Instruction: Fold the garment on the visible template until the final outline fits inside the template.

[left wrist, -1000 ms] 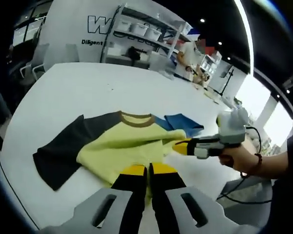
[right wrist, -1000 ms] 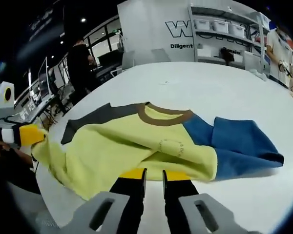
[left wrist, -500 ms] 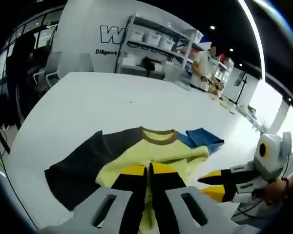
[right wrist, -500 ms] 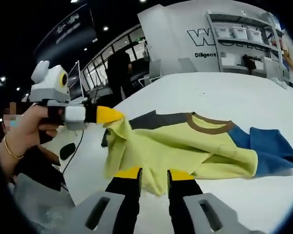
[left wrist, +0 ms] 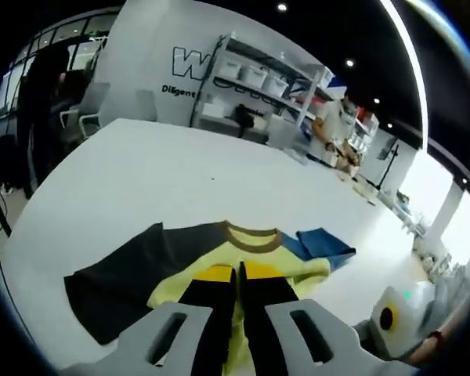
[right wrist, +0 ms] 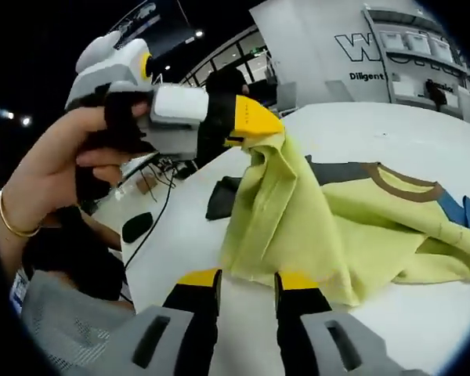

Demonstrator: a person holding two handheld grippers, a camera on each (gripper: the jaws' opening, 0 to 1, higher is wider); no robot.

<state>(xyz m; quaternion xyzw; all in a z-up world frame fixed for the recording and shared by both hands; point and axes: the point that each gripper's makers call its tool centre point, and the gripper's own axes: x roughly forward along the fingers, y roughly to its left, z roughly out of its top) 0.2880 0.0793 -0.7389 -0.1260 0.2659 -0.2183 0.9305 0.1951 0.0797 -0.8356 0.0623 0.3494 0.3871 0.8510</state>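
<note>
So the left tongs are clamped on a bunch of the yellow fabric of the garment, holding it up off the table, up and to the left of the right tongs. In the left gripper view their own yellow tips are pressed together with the yellow cloth right between them.

The right tongs sit with a gap between their jaws and nothing in them, tips just short of the raised cloth.

The rest of the shirt lies on the table beyond both tongs: brown collar facing away, dark sleeve spread off to the left, blue sleeve to the right.

A hand with a bracelet grips the left tongs.
</note>
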